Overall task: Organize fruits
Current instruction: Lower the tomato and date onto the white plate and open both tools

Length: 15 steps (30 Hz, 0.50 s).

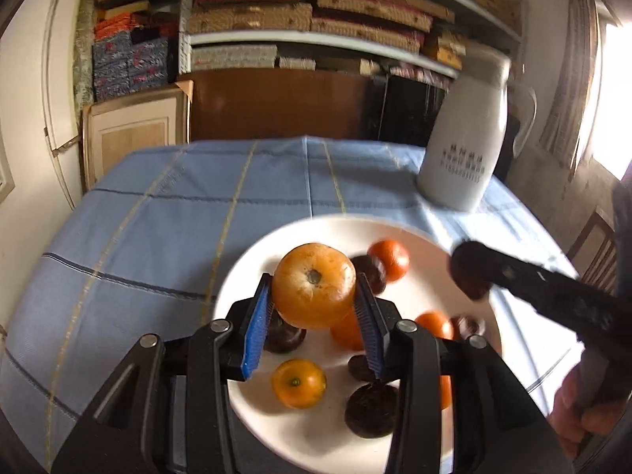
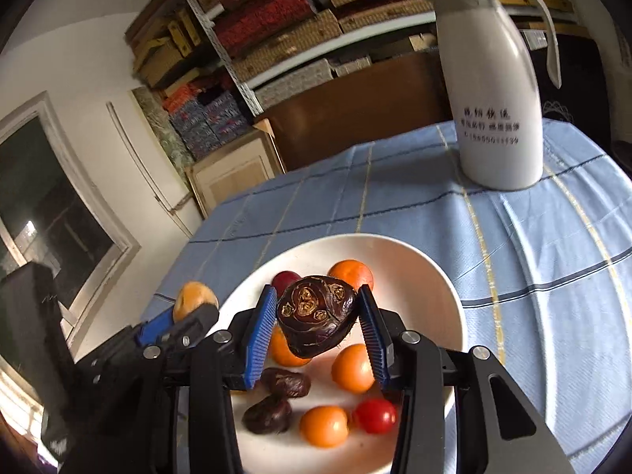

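My left gripper (image 1: 314,312) is shut on a large orange fruit (image 1: 314,286), held above the white plate (image 1: 252,260). My right gripper (image 2: 316,316) is shut on a dark brown water chestnut (image 2: 316,316), lifted over the same plate (image 2: 438,288). On the plate lie several small orange fruits (image 2: 324,426), a red cherry tomato (image 2: 375,415) and dark chestnuts (image 2: 268,414). In the left wrist view the right gripper (image 1: 472,274) comes in from the right with its dark chestnut (image 1: 470,272). In the right wrist view the left gripper (image 2: 189,308) shows at the left with its orange fruit (image 2: 194,296).
A white thermos jug (image 1: 464,146) stands at the far right of the blue checked tablecloth (image 1: 158,217); the jug (image 2: 497,110) shows in both views. Shelves stacked with boxes fill the wall behind. A hand (image 1: 580,414) holds the right gripper's handle.
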Tool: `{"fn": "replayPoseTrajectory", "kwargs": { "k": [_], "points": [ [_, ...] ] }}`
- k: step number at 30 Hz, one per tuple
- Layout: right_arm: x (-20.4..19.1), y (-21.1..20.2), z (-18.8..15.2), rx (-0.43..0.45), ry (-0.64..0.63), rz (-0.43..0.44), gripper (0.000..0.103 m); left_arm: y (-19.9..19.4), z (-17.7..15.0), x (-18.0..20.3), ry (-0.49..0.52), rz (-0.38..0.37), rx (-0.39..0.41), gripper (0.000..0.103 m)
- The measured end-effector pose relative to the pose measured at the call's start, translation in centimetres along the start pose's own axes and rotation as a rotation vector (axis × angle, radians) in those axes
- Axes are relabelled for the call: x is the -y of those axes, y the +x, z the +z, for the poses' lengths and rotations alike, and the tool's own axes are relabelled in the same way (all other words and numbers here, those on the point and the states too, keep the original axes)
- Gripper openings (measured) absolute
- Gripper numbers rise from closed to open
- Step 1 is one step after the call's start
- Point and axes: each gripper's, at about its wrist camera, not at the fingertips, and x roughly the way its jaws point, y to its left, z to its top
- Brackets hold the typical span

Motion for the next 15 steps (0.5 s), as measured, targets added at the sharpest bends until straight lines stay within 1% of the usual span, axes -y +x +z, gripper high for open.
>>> {"fn": "replayPoseTrajectory", "kwargs": {
  "k": [2, 4, 8, 10, 13, 14, 15],
  "points": [
    [0.2, 1.8, -0.4, -0.042, -0.016, -0.026, 0.043, 0.7, -0.4, 0.1, 0.012, 0.006, -0.018, 0.04],
    [0.4, 2.7, -0.7, -0.063, -0.021, -0.05, 0.043, 1.4, -0.5, 0.0, 0.011, -0.007, -0.034, 0.04],
    [0.8, 4.0, -1.4, -0.087, -0.023, -0.073, 0.043, 2.8, -1.0, 0.7, 0.051, 0.034, -0.056, 0.041],
    [0.7, 4.4, -1.7, -0.097, -0.031, -0.083, 0.043, 3.3, -1.4, 1.0, 0.072, 0.054, -0.059, 0.045],
    [0.8, 4.8, -2.2, -0.108, -0.031, -0.087, 0.044, 3.1, -1.5, 1.2, 0.096, 0.108, -0.034, 0.059],
    [0.8, 4.9, -2.3, -0.109, -0.029, -0.088, 0.046, 3.1, -1.6, 1.2, 0.099, 0.128, -0.025, 0.071],
    [0.8, 4.9, -2.3, -0.109, -0.029, -0.089, 0.047, 3.0, -1.7, 1.1, 0.1, 0.149, -0.013, 0.08]
  ]
}}
